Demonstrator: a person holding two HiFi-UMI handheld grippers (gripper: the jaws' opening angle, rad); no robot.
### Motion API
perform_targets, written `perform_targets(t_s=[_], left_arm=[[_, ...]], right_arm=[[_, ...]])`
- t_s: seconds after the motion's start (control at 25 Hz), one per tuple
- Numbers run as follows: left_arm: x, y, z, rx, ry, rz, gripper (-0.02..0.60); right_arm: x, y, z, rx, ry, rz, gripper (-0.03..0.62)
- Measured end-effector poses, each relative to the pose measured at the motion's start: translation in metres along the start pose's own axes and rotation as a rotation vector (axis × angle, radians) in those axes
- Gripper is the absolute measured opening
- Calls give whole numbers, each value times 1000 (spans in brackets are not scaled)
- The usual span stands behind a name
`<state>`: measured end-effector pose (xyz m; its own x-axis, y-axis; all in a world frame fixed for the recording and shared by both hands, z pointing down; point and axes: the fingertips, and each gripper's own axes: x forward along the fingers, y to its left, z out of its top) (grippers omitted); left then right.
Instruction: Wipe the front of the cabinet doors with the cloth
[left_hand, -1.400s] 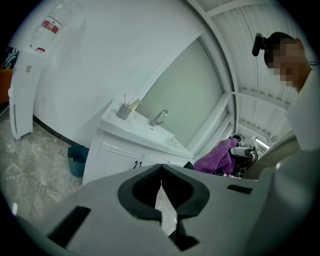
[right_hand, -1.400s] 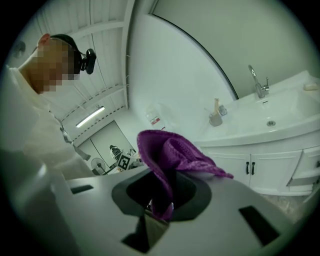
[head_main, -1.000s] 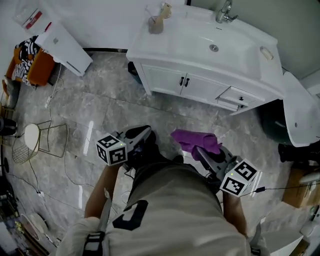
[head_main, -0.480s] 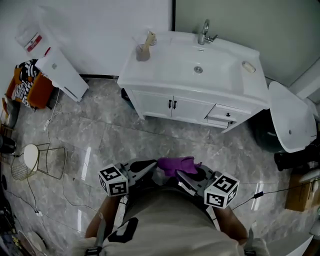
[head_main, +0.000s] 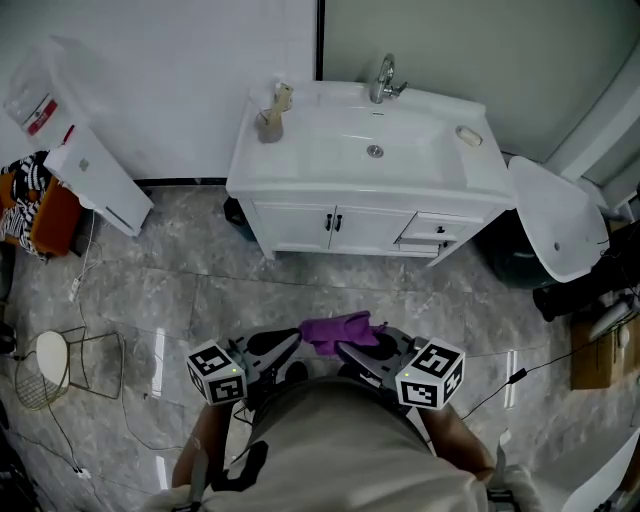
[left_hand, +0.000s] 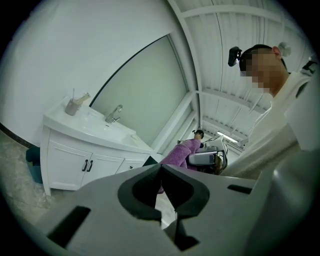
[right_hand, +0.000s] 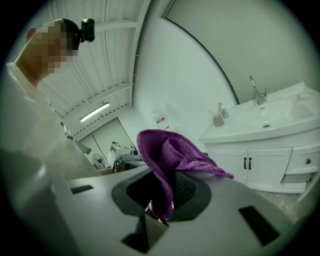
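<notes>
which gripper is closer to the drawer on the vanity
Right. In the head view the right gripper, shut on the purple cloth, is below the drawer and a little left of it; the left gripper, shut and empty, sits further left, past the cloth.

Two grey two-jaw grippers: left gripper (head_main: 281, 348), right gripper (head_main: 352, 355). One purple woven cloth (head_main: 335, 329) at the right gripper's tips. Ahead of both: one white vanity cabinet (head_main: 330, 190), two white panelled doors (head_main: 292, 226) (head_main: 372, 229), one chrome tap (head_main: 383, 78).

Grey marble floor (head_main: 180, 285), on it a white vanity cabinet (head_main: 300, 226) and a wire basket (head_main: 42, 366)
</notes>
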<state>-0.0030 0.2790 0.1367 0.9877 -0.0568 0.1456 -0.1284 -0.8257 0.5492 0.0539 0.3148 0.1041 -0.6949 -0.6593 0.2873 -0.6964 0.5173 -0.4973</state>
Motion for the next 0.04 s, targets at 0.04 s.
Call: perform_targets(t_s=[0.04], left_arm=[[-9,3,0,3,5,-2,20]], right_arm=[[8,5,-2,13,5,0,63]])
